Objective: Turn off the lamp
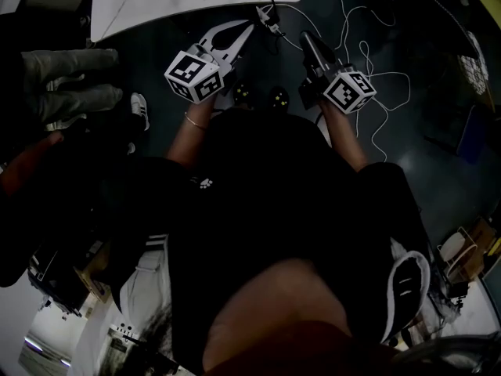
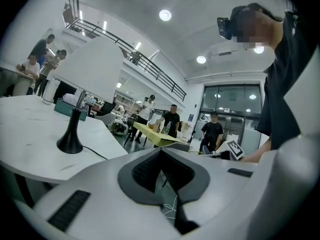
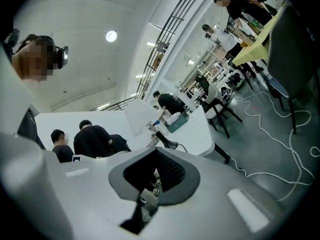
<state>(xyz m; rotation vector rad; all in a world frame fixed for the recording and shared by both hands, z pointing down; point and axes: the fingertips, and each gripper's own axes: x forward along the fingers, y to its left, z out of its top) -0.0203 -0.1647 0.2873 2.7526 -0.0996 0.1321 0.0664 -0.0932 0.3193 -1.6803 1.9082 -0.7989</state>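
Evidently the left gripper (image 1: 249, 28) and right gripper (image 1: 307, 39) are hanging closed, empty. The lamp (image 2: 86, 76) is standing well apart, its switching-off seemingly pending.

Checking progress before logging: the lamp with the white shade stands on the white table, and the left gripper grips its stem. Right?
Not quite: the left gripper is shut on nothing, short of the lamp, as the left gripper view shows. The lamp does stand on the white table.

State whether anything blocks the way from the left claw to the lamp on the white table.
Nothing visible does. Only open white table lies between the left claw and the lamp. Its cord trails from the base toward the table's edge.
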